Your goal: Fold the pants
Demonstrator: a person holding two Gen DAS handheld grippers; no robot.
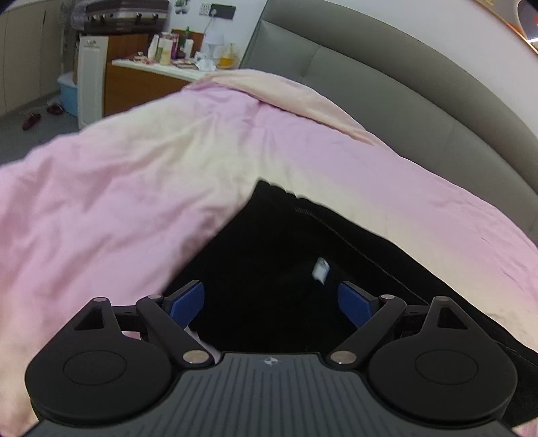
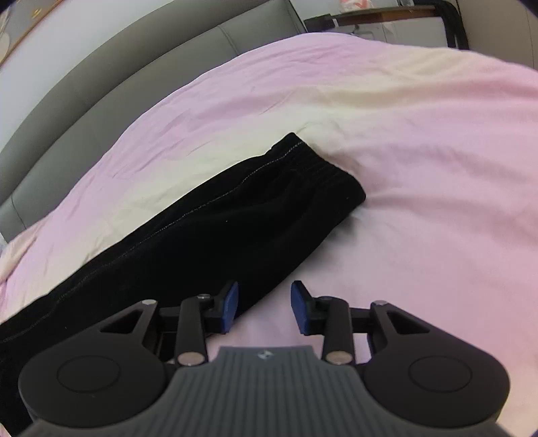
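Black pants (image 1: 269, 255) lie flat on the pink bedsheet (image 1: 117, 208), a small white tag (image 1: 320, 270) showing on them. My left gripper (image 1: 270, 302) hovers over the dark fabric, jaws spread wide, nothing pressed between the blue pads (image 1: 186, 302). In the right wrist view the pants (image 2: 218, 228) stretch from lower left to a ribbed end (image 2: 319, 168) near the middle. My right gripper (image 2: 265, 311) sits at the near edge of that fabric, partly open; its left pad (image 2: 230, 311) is over the black cloth and its right pad over the bedsheet (image 2: 420, 218), not gripping.
A grey padded headboard (image 1: 403, 101) borders the bed's far side. Beyond the bed stand a wooden counter (image 1: 141, 84) crowded with bottles, a white unit (image 1: 89, 80), a blue bin (image 1: 69, 90) and slippers (image 1: 32, 121) on the floor. A dark table (image 2: 386, 15) stands past the bed.
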